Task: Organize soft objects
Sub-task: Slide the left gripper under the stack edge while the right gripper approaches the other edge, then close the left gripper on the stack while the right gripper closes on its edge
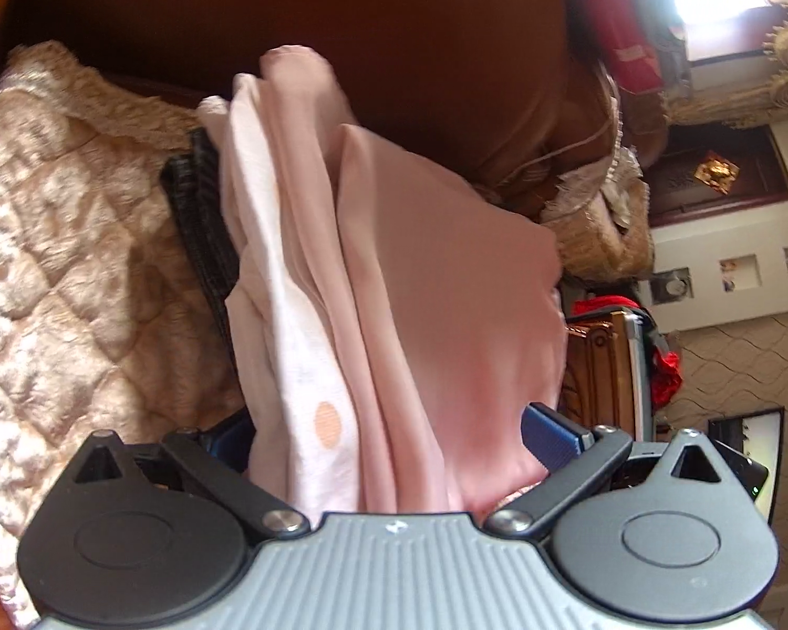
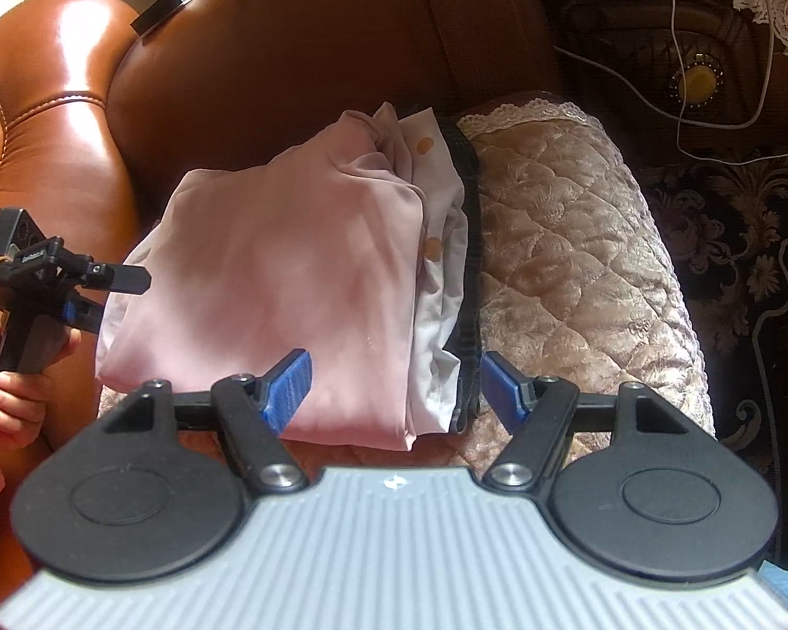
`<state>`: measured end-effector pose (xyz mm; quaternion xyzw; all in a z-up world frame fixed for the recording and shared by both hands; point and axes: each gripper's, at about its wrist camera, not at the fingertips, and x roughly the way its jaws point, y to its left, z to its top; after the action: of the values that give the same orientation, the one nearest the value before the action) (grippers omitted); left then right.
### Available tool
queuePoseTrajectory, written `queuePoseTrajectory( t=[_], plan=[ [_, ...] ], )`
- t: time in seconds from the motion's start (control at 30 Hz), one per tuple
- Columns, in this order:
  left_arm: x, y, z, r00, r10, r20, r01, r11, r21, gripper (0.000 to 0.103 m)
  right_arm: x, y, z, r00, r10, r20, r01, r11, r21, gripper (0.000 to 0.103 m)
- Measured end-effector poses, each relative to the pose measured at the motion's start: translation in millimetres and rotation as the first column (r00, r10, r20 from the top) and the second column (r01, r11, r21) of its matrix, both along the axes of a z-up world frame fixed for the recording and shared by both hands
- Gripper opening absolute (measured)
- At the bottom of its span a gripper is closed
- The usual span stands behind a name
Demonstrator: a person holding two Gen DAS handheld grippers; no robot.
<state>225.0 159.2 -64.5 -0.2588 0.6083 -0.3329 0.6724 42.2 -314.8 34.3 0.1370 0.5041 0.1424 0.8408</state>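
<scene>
Brown leather sofa fills the background, its seat covered by a quilted beige cushion cover with a lace edge. On that cover, toward the end nearest the sofa's arm, lies a stack of folded soft things: a pink garment on top, a white cloth with orange dots under it, and a dark strap-like piece showing along the stack's edge that faces the open stretch of cushion. The right gripper sits at the front edge of the stack with its blue-padded jaws spread wide on either side of that edge, holding nothing. The left gripper, held in a person's hand, comes in from the arm side; its jaws stand wide apart around the pink and white folds, with cloth bunched between them, but whether they actually press on it I cannot tell. In my judgement the task is well along: the pieces are already folded and stacked in one place. What seems left is tidying, squaring the loose white edges and the bunched back corner near the backrest, and perhaps tucking in the dark piece. No other loose soft items are visible on the cushion.
</scene>
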Motion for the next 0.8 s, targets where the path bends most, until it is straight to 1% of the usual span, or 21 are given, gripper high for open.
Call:
queuePoseTrajectory(
  t=[0.03,0.1,0.3,0.4,0.47,0.57,0.7,0.8],
  plan=[
    [1.6,-3.0,-0.7,1.000,-0.009,0.000,0.009,1.000,0.027,0.103,0.8,-0.3,-0.4,1.000,0.001,0.001,-0.001,1.000,0.003,0.079],
    [3.3,-19.4,-10.5,0.999,-0.040,-0.036,0.044,0.991,0.125,0.103,4.1,-1.3,-1.4,1.000,-0.001,-0.002,0.001,1.000,0.007,0.079],
    [-0.6,-34.4,-9.4,0.999,-0.030,-0.033,0.035,0.983,0.179,0.102,18.8,-9.1,-5.2,1.000,0.010,-0.016,-0.010,1.000,0.025,0.079],
    [-10.3,-38.2,1.7,0.999,-0.048,0.013,0.043,0.965,0.258,0.101,32.6,-16.9,-11.8,0.999,0.006,-0.038,-0.004,0.999,0.053,0.079],
    [-14.2,-39.6,3.6,0.999,-0.032,0.018,0.025,0.949,0.313,0.100,41.8,-22.9,-17.4,0.999,-0.005,-0.047,0.008,0.997,0.072,0.079],
    [-16.5,-43.8,6.5,1.000,-0.004,0.030,-0.006,0.945,0.328,0.101,58.5,-32.0,-31.0,0.997,-0.001,-0.083,0.012,0.992,0.127,0.079],
    [-19.1,-37.3,3.9,1.000,-0.006,0.026,-0.003,0.950,0.312,0.102,78.5,-42.8,-48.8,0.990,-0.002,-0.138,0.031,0.978,0.205,0.079],
    [-17.0,-29.9,0.7,1.000,0.019,0.001,-0.019,0.957,0.289,0.102,87.1,-48.1,-59.4,0.988,0.002,-0.156,0.038,0.967,0.251,0.079]
  ],
)
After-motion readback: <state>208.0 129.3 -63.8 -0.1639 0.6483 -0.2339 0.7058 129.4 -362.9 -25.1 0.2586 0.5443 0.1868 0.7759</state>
